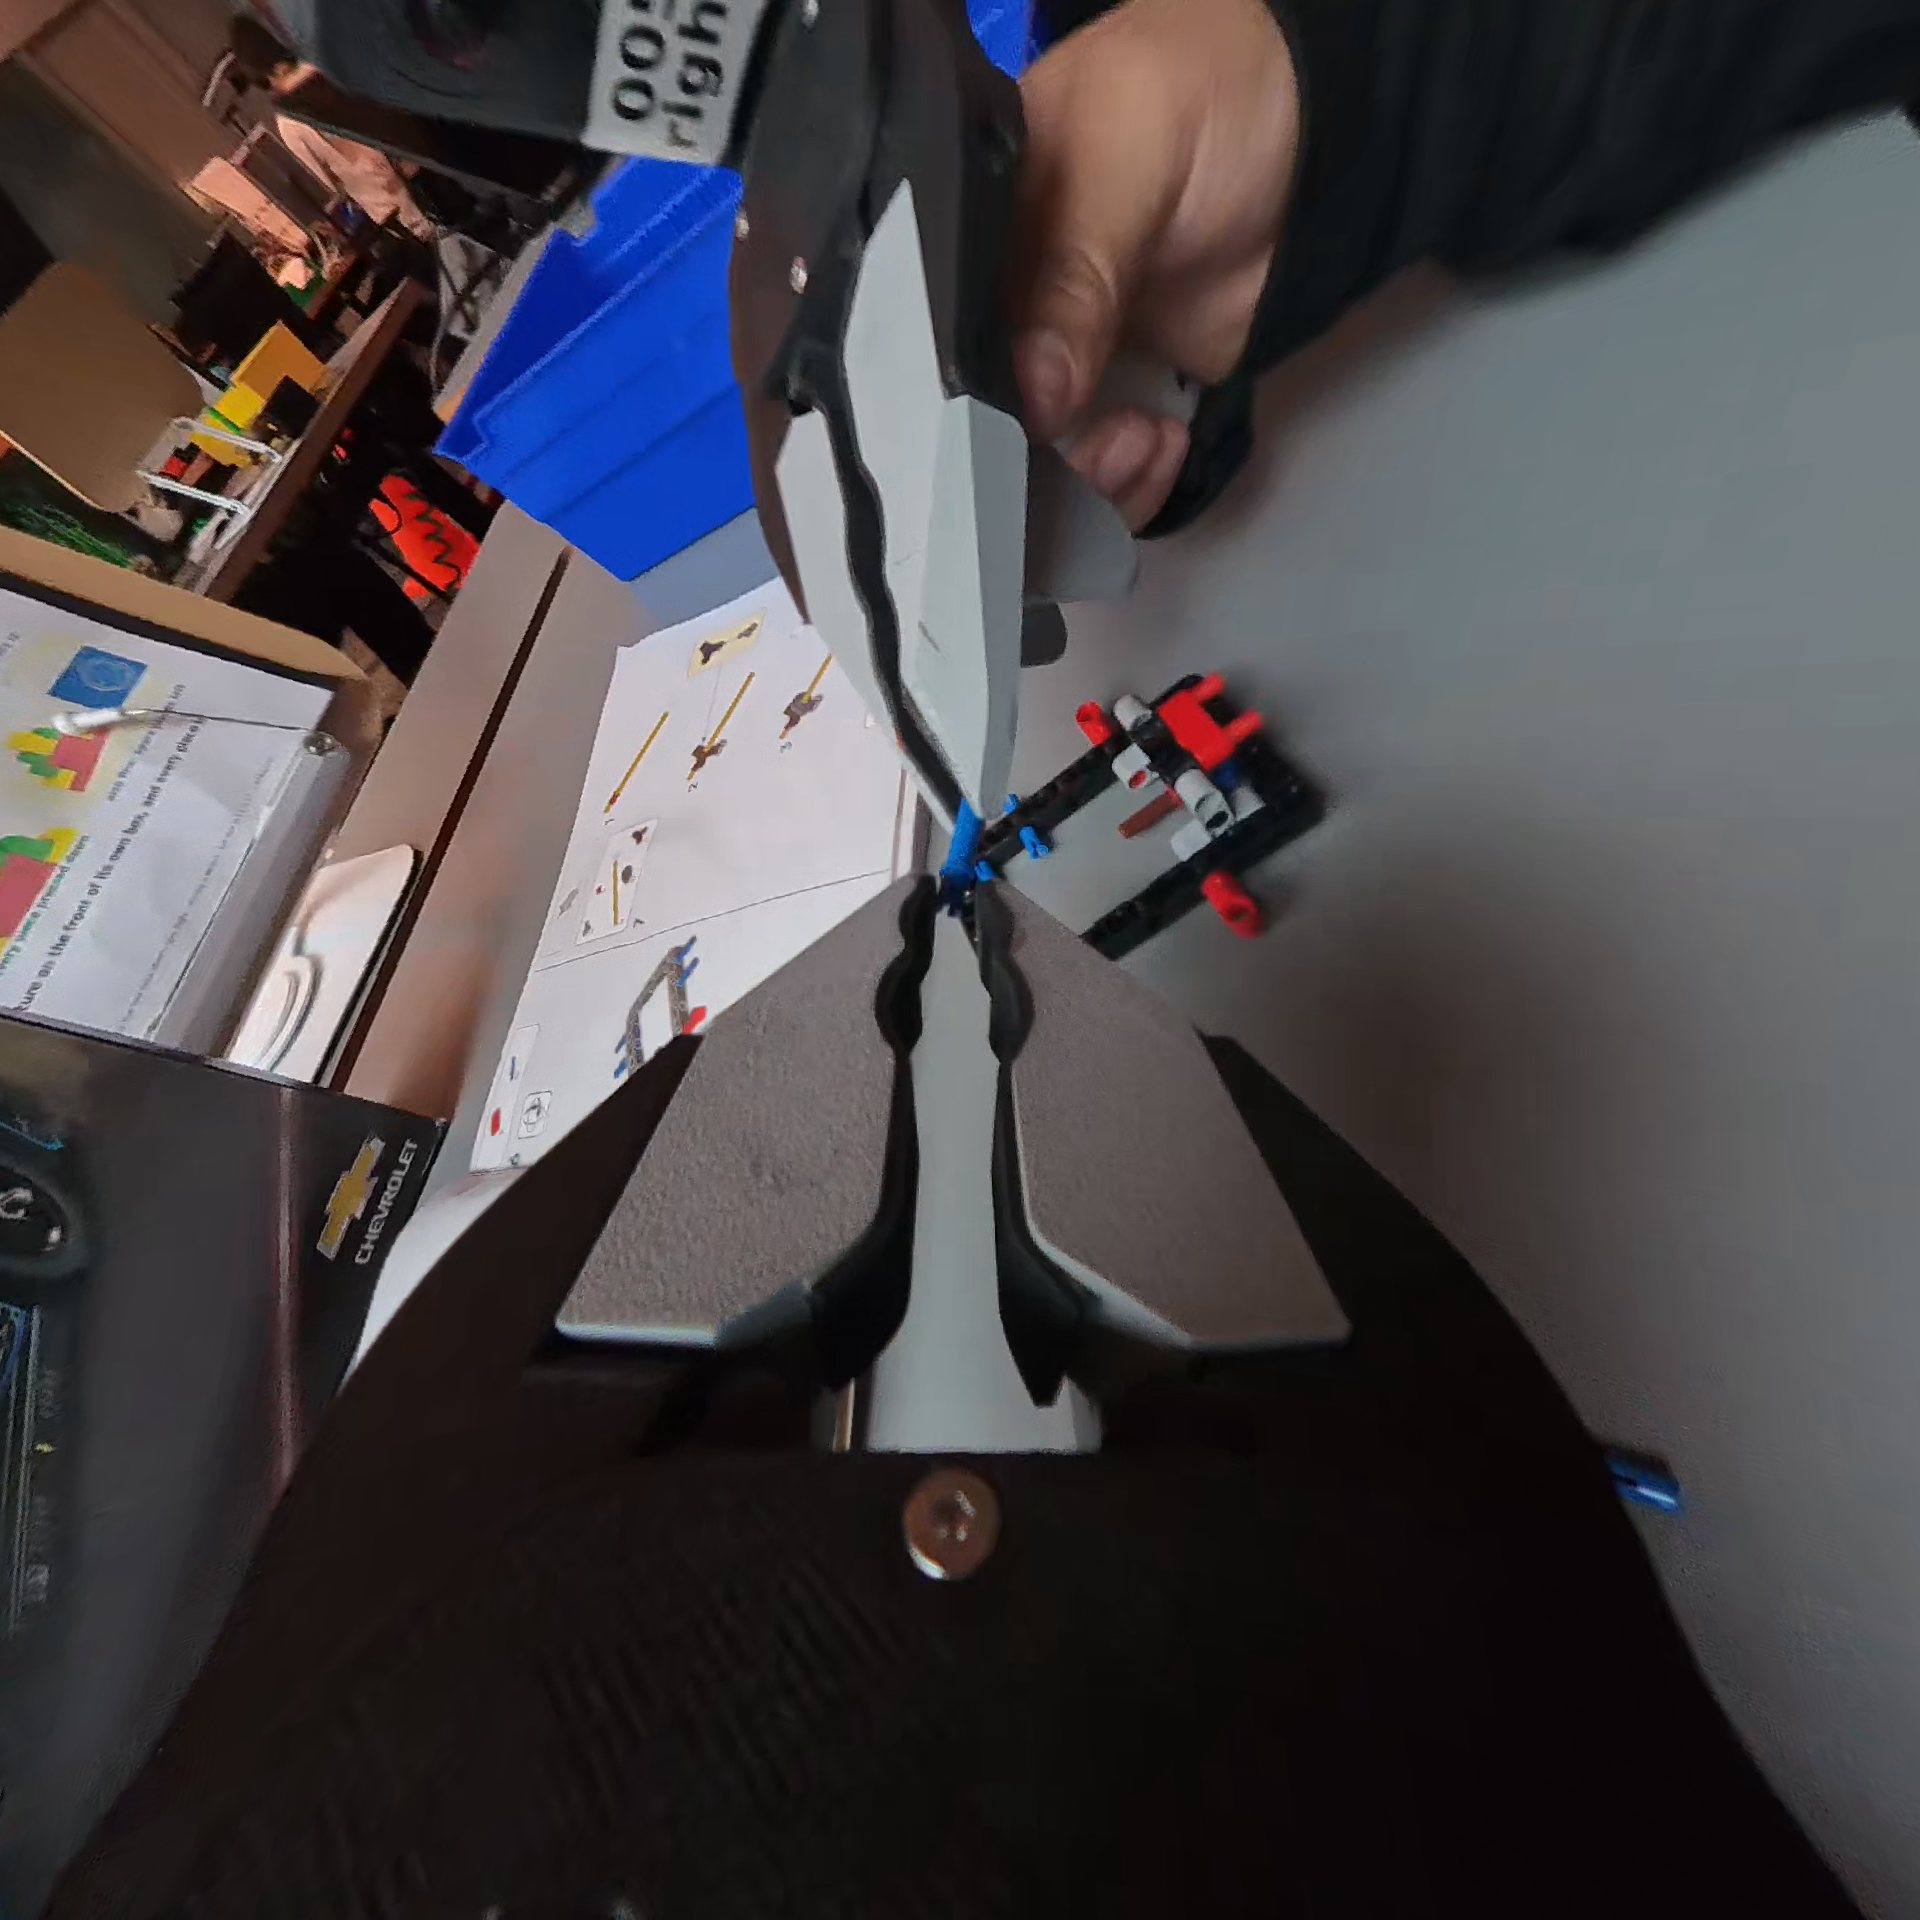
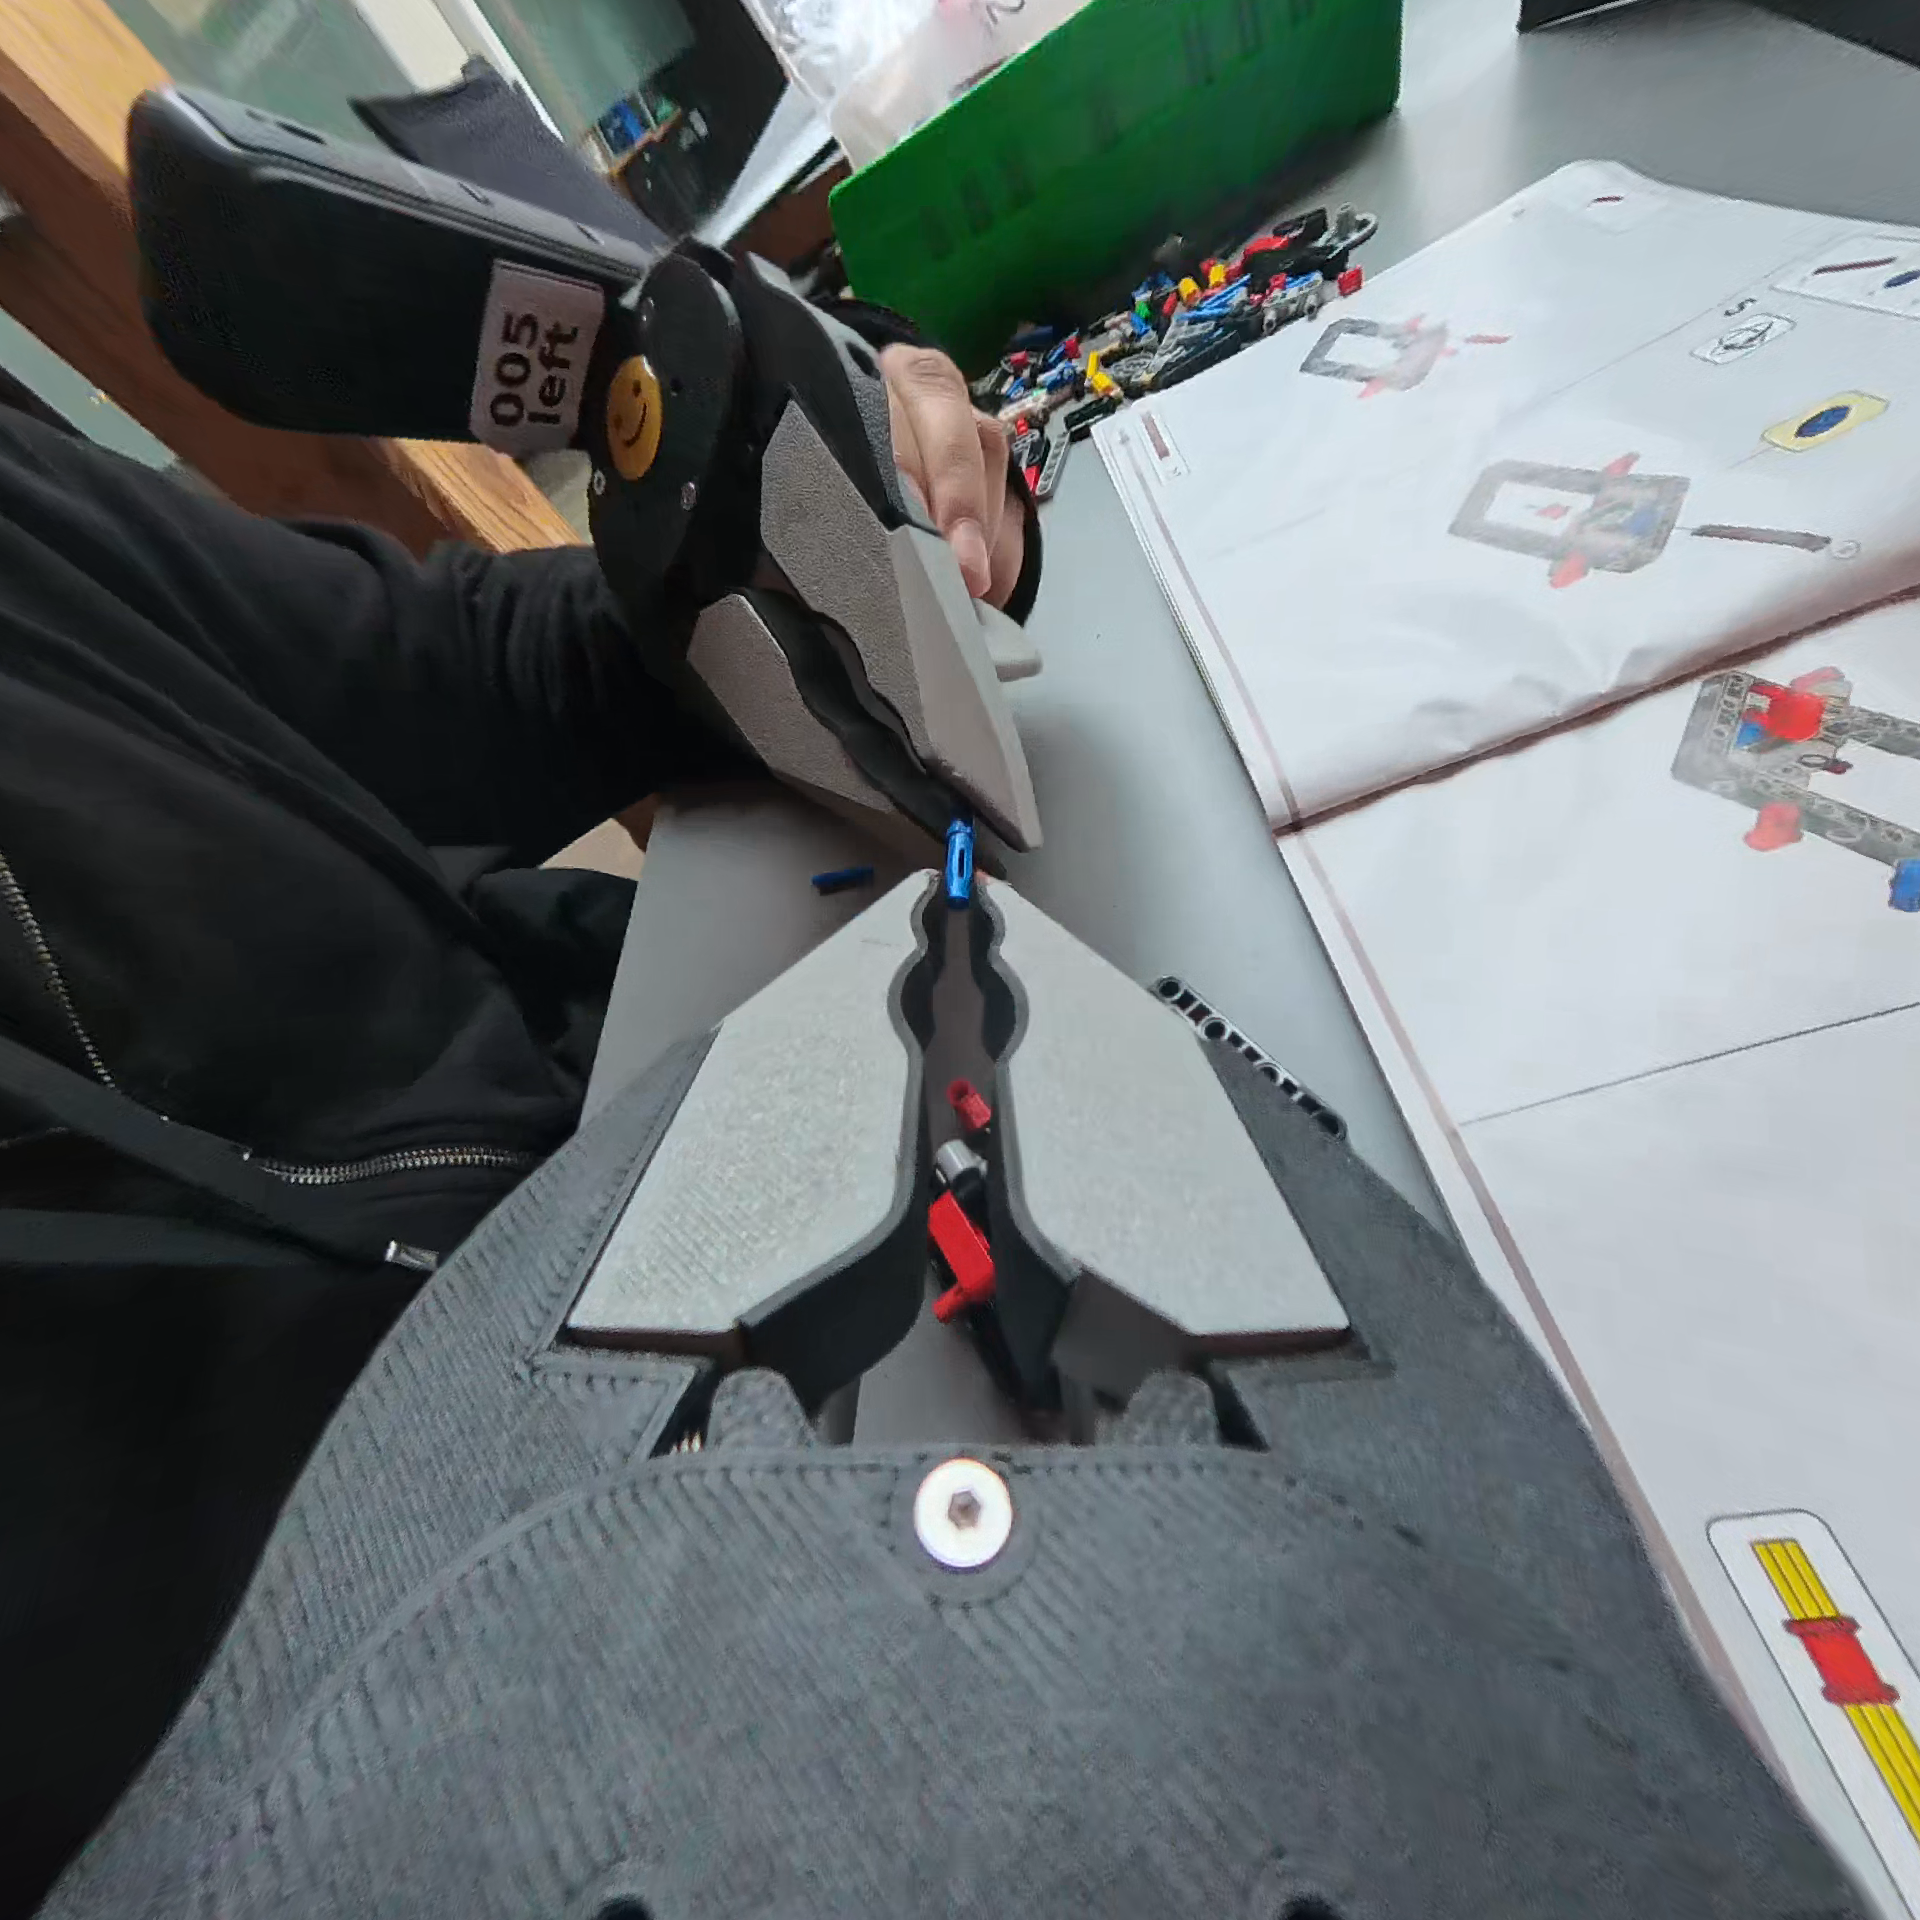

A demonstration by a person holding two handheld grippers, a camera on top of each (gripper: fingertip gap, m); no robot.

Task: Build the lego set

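Note:
A small blue pin (image 1: 962, 844) (image 2: 958, 862) hangs in the air between the two gripper tips, which meet nose to nose. My left gripper (image 1: 951, 902) (image 2: 982, 831) is shut on one end. My right gripper (image 2: 956, 900) (image 1: 979, 816) is shut on the other end. Just beyond, a black rectangular lego frame (image 1: 1174, 821) with red, grey and blue parts lies on the grey table (image 1: 1558, 727). In the right wrist view its red and grey parts (image 2: 961, 1236) show through the gap between my right fingers, and a black beam (image 2: 1247, 1049) shows beside them.
An open instruction booklet (image 1: 727, 831) (image 2: 1558, 644) lies next to the frame. A loose blue pin (image 1: 1644, 1481) (image 2: 842, 878) lies on the table. A pile of loose pieces (image 2: 1174, 322) sits before a green box (image 2: 1091, 135). There is also a blue bin (image 1: 613, 395) and a black set box (image 1: 156, 1299). Both grippers' tips are close together, under 4 cm apart.

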